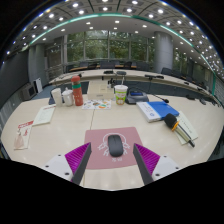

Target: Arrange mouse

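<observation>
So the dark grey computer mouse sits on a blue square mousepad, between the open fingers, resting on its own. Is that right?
Not quite: the gripper view shows the dark grey computer mouse on a pink square mousepad, not a blue one. It does sit between the open fingers of the gripper, resting on its own.

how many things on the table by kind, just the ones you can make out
Dark grey computer mouse, between the open fingers: 1
Pink square mouse mat: 1
Cups and canisters, among them a white paper cup and a tall red canister: 4
Blue flat book: 1
Total: 7
</observation>
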`<state>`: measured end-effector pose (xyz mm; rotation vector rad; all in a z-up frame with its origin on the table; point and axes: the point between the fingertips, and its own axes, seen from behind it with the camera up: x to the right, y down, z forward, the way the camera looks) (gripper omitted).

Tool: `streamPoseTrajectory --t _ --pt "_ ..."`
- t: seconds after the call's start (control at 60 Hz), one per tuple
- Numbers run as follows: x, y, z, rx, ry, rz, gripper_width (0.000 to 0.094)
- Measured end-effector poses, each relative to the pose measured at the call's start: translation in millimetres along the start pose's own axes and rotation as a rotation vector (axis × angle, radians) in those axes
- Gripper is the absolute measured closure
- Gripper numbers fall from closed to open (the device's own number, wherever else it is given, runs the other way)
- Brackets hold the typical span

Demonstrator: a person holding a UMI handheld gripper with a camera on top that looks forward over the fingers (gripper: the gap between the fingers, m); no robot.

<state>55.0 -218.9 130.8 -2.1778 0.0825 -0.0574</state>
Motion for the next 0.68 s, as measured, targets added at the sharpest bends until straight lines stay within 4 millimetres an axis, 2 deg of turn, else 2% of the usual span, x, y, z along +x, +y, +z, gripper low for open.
streamPoseTrajectory --t 0.183,0.283,0.333,0.417,0.517,0.683 --pt "-15.8 11.2 -118.3 0.033 0.051 -0.004 0.0073" --pt "-23.2 23.1 -168.7 0.047 0.068 -0.013 0.0075" --pt "-27.1 28.6 -187.5 0.049 0.071 -0.008 0.0076" --pt "-34.7 37.5 -211.4 0.050 0.068 0.005 0.0078" --pt "-36.2 42.3 -229.8 0.056 0.078 -0.003 0.0079" --pt "-46.5 40.9 -242.2 0.079 0.085 -0.032 0.0078"
